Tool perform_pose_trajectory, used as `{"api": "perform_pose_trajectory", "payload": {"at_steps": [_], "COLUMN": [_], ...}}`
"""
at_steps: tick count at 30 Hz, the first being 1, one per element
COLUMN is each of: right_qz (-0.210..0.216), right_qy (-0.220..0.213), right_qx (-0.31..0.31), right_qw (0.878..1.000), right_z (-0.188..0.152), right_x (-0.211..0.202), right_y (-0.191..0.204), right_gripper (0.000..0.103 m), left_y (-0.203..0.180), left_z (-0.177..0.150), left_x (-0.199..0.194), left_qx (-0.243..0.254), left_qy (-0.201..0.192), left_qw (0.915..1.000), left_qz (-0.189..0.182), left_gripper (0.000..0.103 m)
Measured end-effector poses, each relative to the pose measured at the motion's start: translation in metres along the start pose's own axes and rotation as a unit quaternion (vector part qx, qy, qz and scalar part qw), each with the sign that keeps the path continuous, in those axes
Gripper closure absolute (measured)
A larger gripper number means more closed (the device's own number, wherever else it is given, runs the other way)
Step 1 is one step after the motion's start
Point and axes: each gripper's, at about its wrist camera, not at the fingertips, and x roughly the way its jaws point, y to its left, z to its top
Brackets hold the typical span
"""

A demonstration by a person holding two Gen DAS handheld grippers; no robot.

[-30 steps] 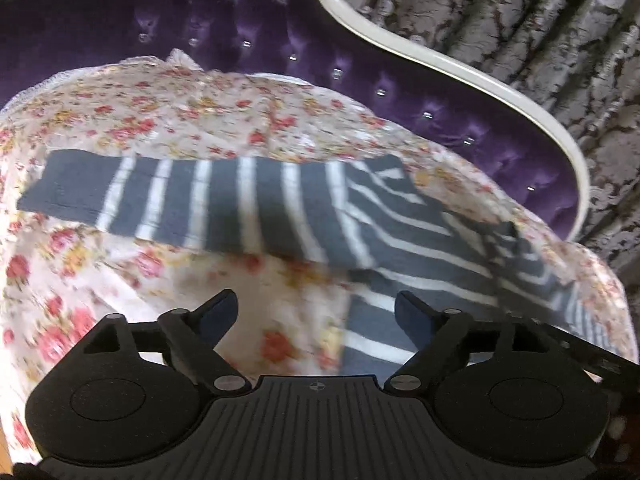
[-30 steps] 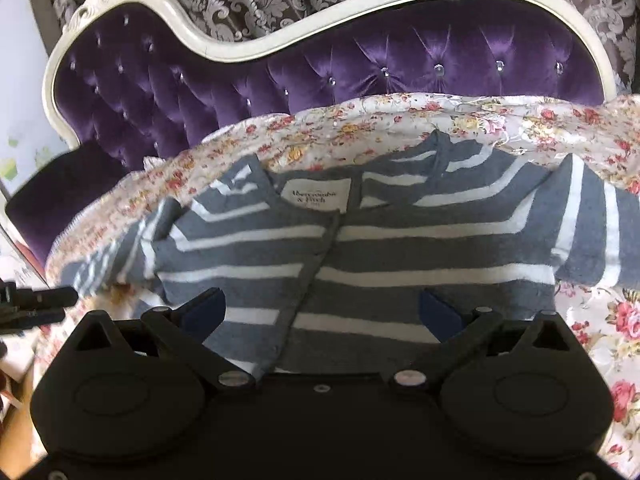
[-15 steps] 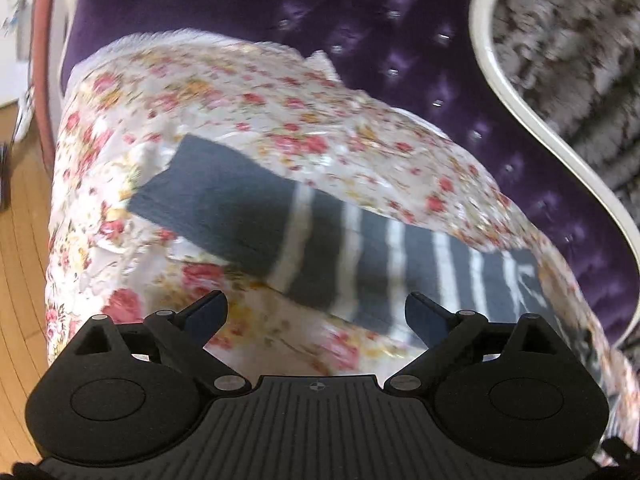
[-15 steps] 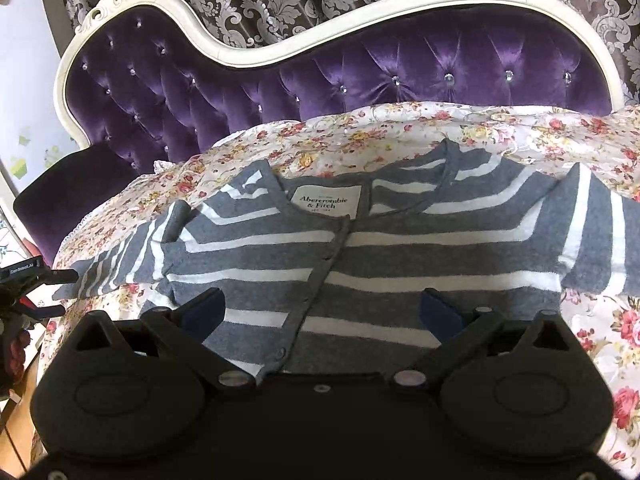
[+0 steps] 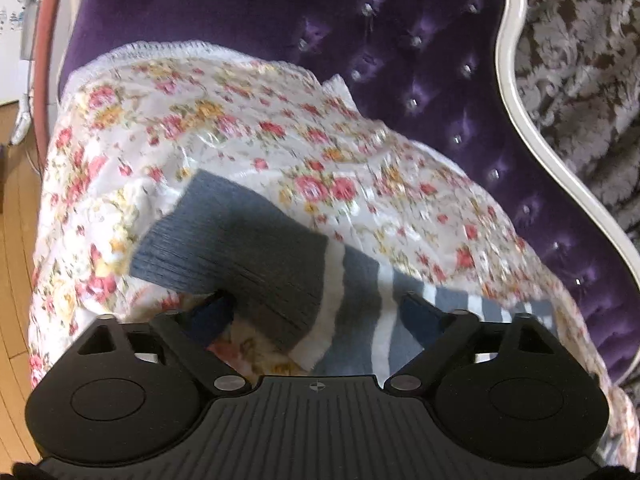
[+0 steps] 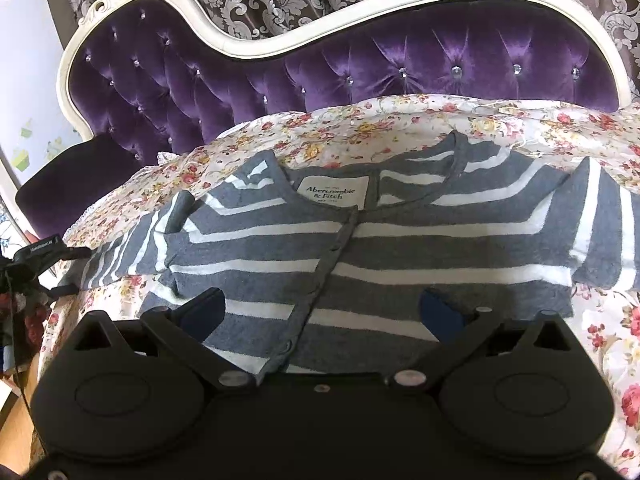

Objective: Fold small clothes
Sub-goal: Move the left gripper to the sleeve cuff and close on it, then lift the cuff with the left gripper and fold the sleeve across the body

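Left gripper [image 5: 316,320], spread wide, we are bringing to the sleeve cuff [image 5: 232,252] at 11 o'clock; cardigan [image 6: 360,256] lying unfolded.

Left gripper [image 5: 314,314] spread wide, fingers [image 5: 210,314] splayed and tilted downward. Right gripper [image 6: 320,312] likewise spread wide, held level and low, nothing clamped between the fingers [image 6: 440,314].

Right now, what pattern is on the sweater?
Grey with white stripes; the sweater shows best in the right wrist view.
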Motion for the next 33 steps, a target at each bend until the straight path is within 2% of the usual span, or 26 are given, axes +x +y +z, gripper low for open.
{"api": "perform_pose_trajectory", "payload": {"at_steps": [5, 6, 7, 9, 14, 16, 20, 27, 33], "right_qz": [0.006, 0.008, 0.008, 0.009, 0.01, 0.012, 0.02, 0.022, 0.013], "right_qy": [0.003, 0.004, 0.004, 0.004, 0.006, 0.006, 0.003, -0.009, -0.024], "right_qx": [-0.005, -0.005, -0.005, -0.005, 0.003, 0.006, 0.013, 0.032, 0.06], "right_qw": [1.0, 1.0, 1.0, 1.0, 1.0, 1.0, 1.0, 0.999, 0.998], "right_z": [-0.001, -0.001, -0.001, -0.002, -0.002, -0.001, 0.001, 0.006, 0.014], "right_x": [0.001, 0.001, 0.0, 0.0, 0.0, -0.001, -0.007, -0.017, -0.027], "right_y": [0.003, 0.003, 0.004, 0.004, 0.003, 0.002, 0.001, -0.007, -0.022], "right_gripper": [0.001, 0.001, 0.001, 0.001, 0.001, 0.001, 0.001, 0.001, 0.001], "left_y": [0.007, 0.008, 0.009, 0.008, -0.011, -0.028, -0.072, -0.173, -0.261], "left_z": [0.006, 0.008, 0.009, 0.013, 0.018, 0.02, 0.026, 0.018, -0.017], "left_x": [-0.001, -0.001, -0.001, -0.001, -0.011, -0.022, -0.054, -0.093, -0.084], "left_qx": [-0.019, -0.019, -0.017, -0.015, -0.001, 0.022, 0.076, 0.176, 0.234], "left_qy": [-0.015, -0.016, -0.017, -0.018, -0.042, -0.059, -0.093, -0.117, -0.09], "left_qw": [0.9997, 0.9997, 0.9997, 0.9996, 0.9989, 0.9978, 0.9927, 0.975, 0.9595], "left_qz": [0.004, 0.007, 0.009, 0.012, 0.019, 0.021, 0.002, -0.068, -0.128], "left_gripper": [0.052, 0.061, 0.074, 0.09, 0.093, 0.093, 0.093, 0.093, 0.093]}}
